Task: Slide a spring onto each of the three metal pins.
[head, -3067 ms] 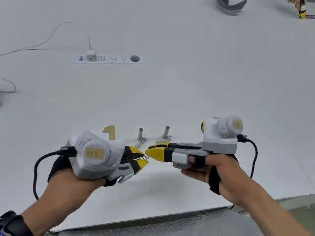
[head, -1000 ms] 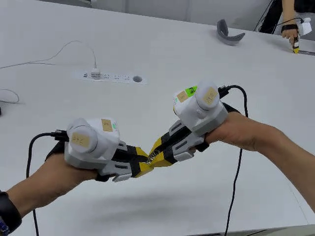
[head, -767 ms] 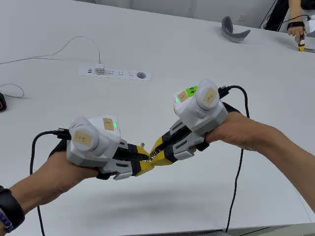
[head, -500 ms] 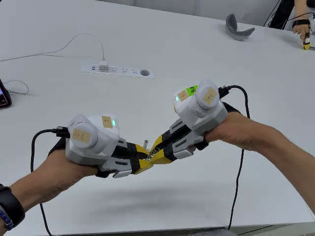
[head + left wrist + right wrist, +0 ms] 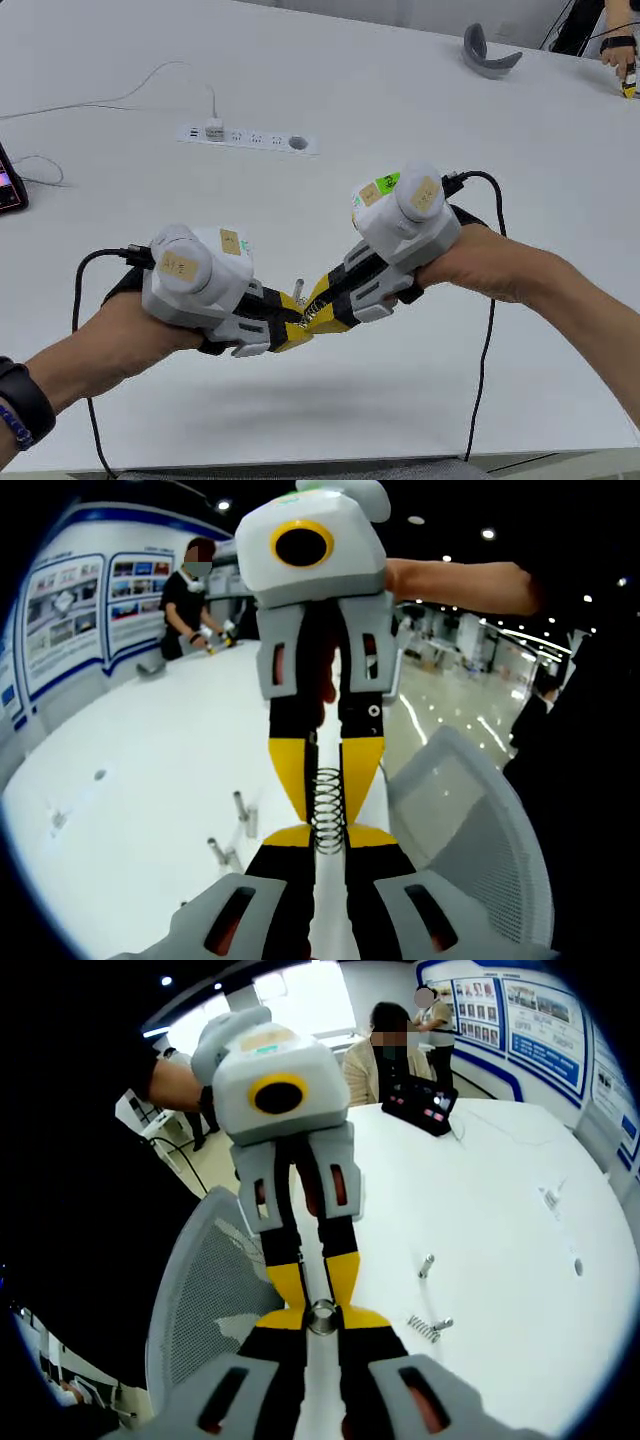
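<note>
Left gripper [image 5: 287, 333] and right gripper [image 5: 325, 312] had risen off the table [image 5: 400, 120], tips meeting. Right jaws clamped the spring [image 5: 328, 810]; left jaws apparently pinched a pin [image 5: 316, 1270]: first threading underway.

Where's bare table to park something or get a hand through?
Free: table between power strip and grey band; also along its near edge. Crowded: where left tongs and right tongs pinch the spring, by the pins.

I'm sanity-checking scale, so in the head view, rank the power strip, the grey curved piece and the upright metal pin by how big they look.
1. power strip, the longest
2. grey curved piece
3. metal pin, smallest though nearest the camera
</note>
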Demonstrator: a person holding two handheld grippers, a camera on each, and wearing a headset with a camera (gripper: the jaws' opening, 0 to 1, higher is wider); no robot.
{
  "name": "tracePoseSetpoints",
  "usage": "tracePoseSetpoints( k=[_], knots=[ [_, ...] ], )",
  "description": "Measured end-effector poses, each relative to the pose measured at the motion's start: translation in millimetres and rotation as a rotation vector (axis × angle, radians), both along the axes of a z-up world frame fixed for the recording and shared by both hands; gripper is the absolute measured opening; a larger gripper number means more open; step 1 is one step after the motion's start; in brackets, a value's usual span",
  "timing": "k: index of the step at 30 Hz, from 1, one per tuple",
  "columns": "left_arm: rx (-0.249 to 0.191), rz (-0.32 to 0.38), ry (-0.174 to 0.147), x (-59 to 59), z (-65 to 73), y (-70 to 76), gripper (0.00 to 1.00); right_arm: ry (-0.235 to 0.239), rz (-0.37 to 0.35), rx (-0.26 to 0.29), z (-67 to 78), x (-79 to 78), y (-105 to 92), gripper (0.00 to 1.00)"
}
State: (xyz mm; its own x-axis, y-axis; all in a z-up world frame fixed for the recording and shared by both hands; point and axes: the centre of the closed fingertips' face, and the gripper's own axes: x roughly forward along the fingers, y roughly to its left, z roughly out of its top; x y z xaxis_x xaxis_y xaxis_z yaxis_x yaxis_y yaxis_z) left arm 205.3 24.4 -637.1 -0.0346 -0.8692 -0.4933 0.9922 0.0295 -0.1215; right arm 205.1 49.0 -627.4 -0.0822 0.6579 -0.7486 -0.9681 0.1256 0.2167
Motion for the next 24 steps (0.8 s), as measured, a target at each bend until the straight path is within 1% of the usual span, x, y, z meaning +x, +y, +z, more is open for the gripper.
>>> tracePoseSetpoints(
  k=[5, 6, 8, 10, 12, 14, 15, 17, 19, 22, 24],
  knots=[
    [-0.02, 0.021, 0.004, 3.7, -2.8, 2.2, 0.1, -0.016, -0.008, -0.007, -2.5, 3.3, -0.2, 0.12],
    [-0.028, 0.035, 0.004, 5.9, -3.2, 3.6, 0.1, -0.02, -0.013, -0.009, -3.2, 5.0, -0.1, 0.12],
    [-0.03, 0.058, 0.013, 8.9, -5.5, 6.8, 0.12, -0.022, -0.017, -0.01, -3.9, 6.6, 0.3, 0.12],
    [-0.029, 0.085, 0.012, 12.1, -8.4, 11.9, 0.16, -0.023, -0.016, -0.016, -5.4, 8.2, 0.3, 0.12],
    [-0.035, 0.099, 0.004, 13.8, -9.8, 18.3, 0.16, -0.026, -0.017, -0.024, -7.8, 10.5, -0.1, 0.12],
    [-0.03, 0.125, -0.004, 17.0, -12.2, 25.9, 0.22, -0.029, -0.018, -0.028, -9.2, 12.2, 0.2, 0.12],
    [-0.028, 0.138, -0.002, 18.7, -13.5, 29.0, 0.23, -0.029, -0.018, -0.029, -10.0, 13.0, 0.5, 0.12],
    [-0.032, 0.171, 0.007, 23.0, -16.2, 37.8, 0.23, -0.034, -0.02, -0.036, -13.1, 16.0, 1.1, 0.12],
    [-0.026, 0.217, 0.006, 29.2, -20.4, 47.4, 0.26, -0.035, -0.018, -0.042, -15.6, 17.8, 2.3, 0.12],
    [-0.032, 0.265, 0.012, 34.1, -22.1, 58.6, 0.31, -0.038, -0.02, -0.049, -18.5, 21.0, 4.0, 0.12],
    [-0.032, 0.29, 0.009, 37.8, -24.4, 67.2, 0.32, -0.043, -0.02, -0.055, -21.2, 23.8, 5.0, 0.12]
  ],
)
